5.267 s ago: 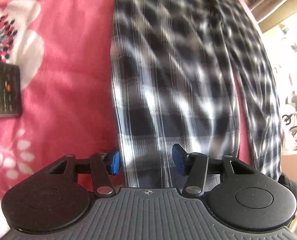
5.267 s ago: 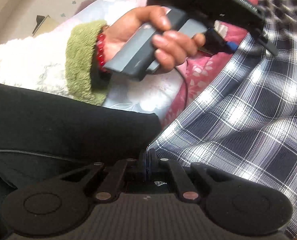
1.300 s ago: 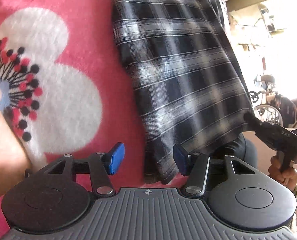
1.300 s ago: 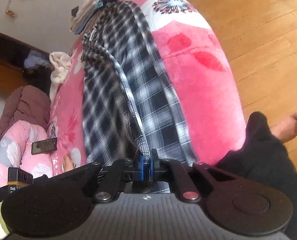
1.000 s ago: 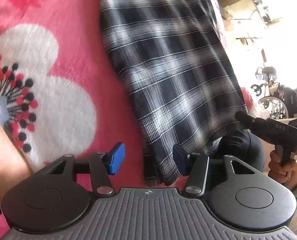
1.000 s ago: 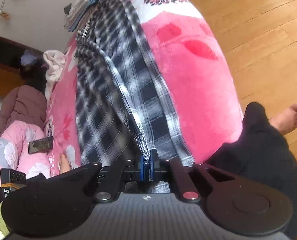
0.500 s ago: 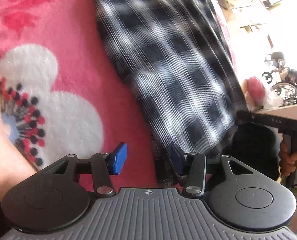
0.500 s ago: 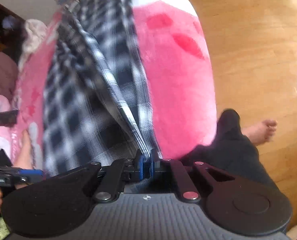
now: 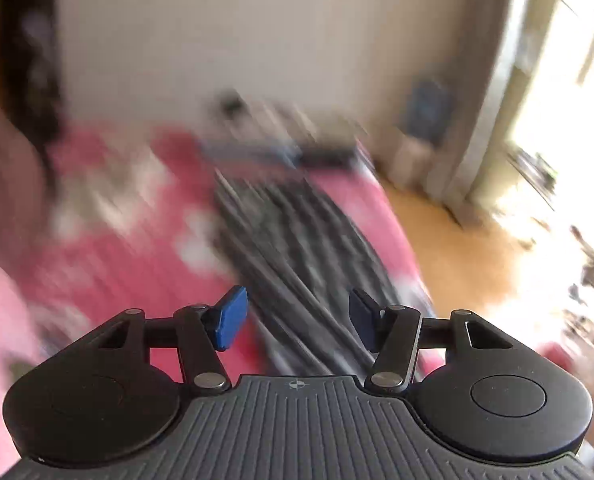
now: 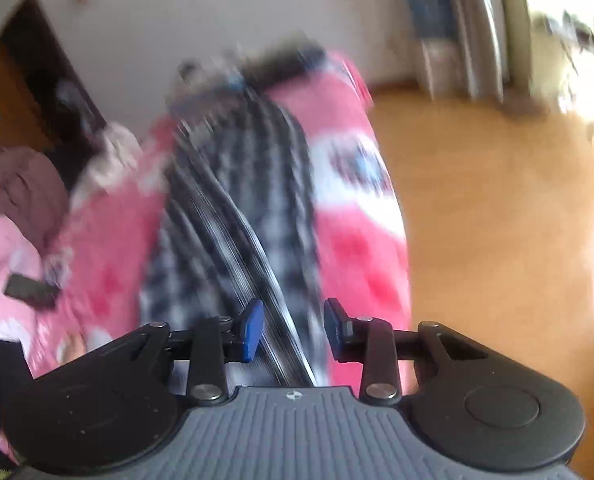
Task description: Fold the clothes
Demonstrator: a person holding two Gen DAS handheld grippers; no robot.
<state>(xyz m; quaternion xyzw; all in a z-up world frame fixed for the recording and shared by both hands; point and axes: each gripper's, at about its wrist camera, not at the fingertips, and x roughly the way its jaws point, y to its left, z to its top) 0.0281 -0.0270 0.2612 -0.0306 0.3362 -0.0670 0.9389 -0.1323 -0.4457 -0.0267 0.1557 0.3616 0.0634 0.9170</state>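
Plaid garment [image 10: 233, 216] lies lengthwise ahead-below both claws, long axis running away. Right gripper [image 10: 293, 330] jaws just opening, spread, cloth released. Left gripper [image 9: 297, 322] spread, empty.

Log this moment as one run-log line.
left gripper: open, empty | right gripper: just opened, empty | plaid garment: lying on pink blanket

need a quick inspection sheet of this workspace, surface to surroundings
surface: pink floral fleece blanket over a bed.
job's things: black-and-white plaid garment lying lengthwise on the blanket, blurred.
clutter: dark flat phone-like slab on the blanket; brown clothing heap beside the bed.
grippers: left gripper open, nothing gripped; right gripper open, its jaws have just been opening, plaid behind the gap, pads not pressing on it.
cables: thin dark line at the right view's left edge, unclear.
surroundings: wooden floor, pale wall, bright window area.
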